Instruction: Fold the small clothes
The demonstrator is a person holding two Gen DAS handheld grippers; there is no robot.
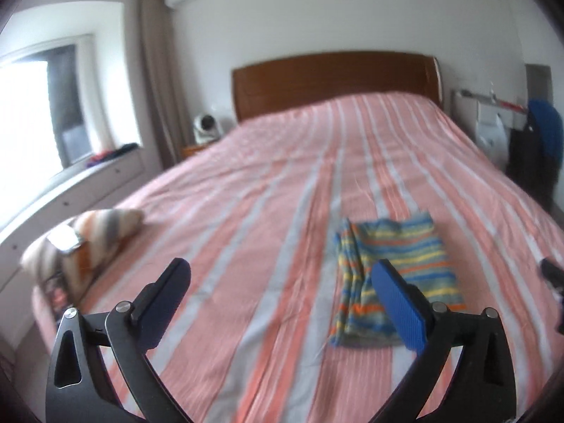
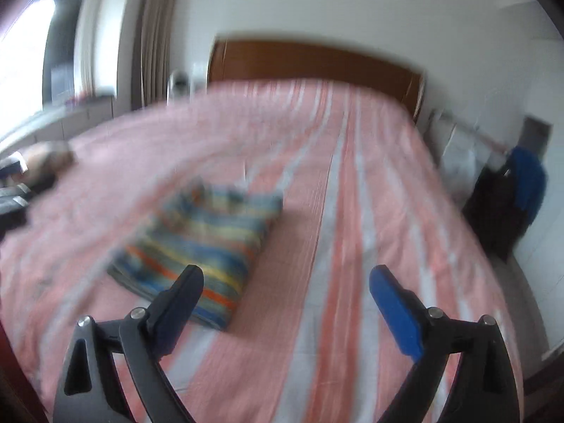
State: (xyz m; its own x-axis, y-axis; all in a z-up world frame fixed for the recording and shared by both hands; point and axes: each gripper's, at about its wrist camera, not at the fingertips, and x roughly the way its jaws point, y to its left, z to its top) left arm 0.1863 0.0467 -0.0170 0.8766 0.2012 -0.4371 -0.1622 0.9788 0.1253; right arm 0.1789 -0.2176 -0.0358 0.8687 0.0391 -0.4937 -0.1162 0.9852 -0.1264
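A small striped garment [image 1: 394, 264], blue with yellow and orange bands, lies folded into a rectangle on the pink striped bedspread [image 1: 282, 183]. It also shows in the blurred right wrist view [image 2: 208, 243]. My left gripper [image 1: 282, 275] is open and empty, above the bed, with the garment behind its right finger. My right gripper [image 2: 285, 282] is open and empty, above the bed, with the garment behind its left finger. The right gripper's tip [image 1: 551, 271] shows at the right edge of the left wrist view.
A striped cushion [image 1: 84, 243] with a flat pale object on it lies at the bed's left edge. A wooden headboard [image 1: 335, 81] stands at the far end. White drawers [image 1: 88, 190] run under the window at left. Dark and blue clothes [image 1: 539, 141] hang at right.
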